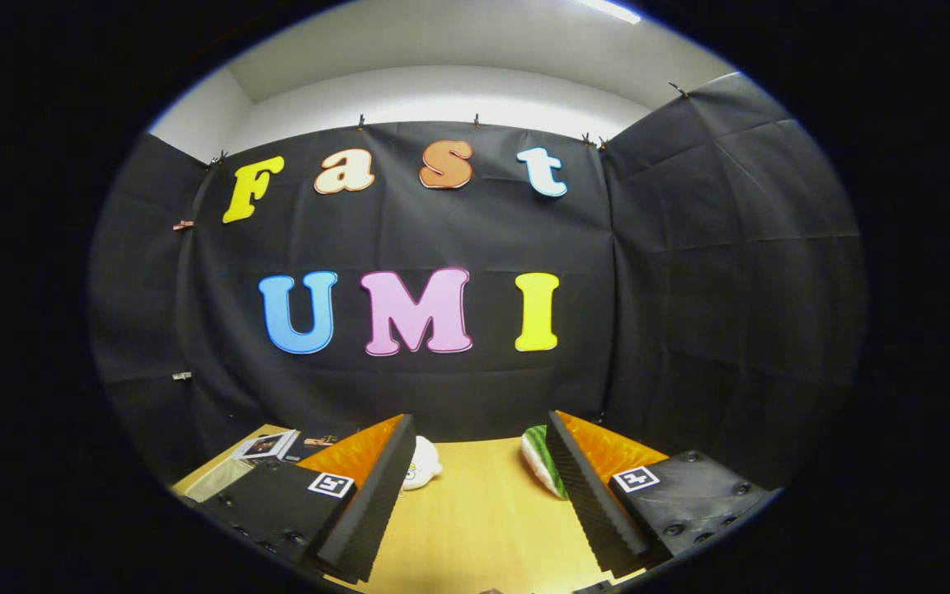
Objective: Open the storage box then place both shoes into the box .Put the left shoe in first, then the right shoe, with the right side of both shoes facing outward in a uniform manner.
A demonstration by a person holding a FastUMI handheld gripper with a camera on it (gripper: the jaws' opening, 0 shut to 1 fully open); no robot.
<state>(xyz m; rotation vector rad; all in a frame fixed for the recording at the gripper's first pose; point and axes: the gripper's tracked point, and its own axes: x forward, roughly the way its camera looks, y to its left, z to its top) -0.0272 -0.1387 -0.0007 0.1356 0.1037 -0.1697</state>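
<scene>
Starting at the far left of the wooden counter [475,511], a pale flat box-like thing [223,478] lies beside two dark printed cards or booklets [293,444]; whether that is the storage box I cannot tell, since the left finger hides most of it. Just past the left finger's tip peeks a white rounded object [421,466], soft-looking, perhaps the toe of a shoe, though too little shows to be sure. The gripper [475,487] is held spread wide, nothing between its ribbed fingers but bare counter. Against the right finger's inner face sits a green-and-white striped rounded object [543,470], smooth and curved, possibly the other shoe.

If these are shoes, they should be light and pliable, the uppers yielding under pressure. The firmer heel collar or the sole edge seems the safest place to pinch. A box lid would likely be stiff and light, best caught at its rim.
</scene>
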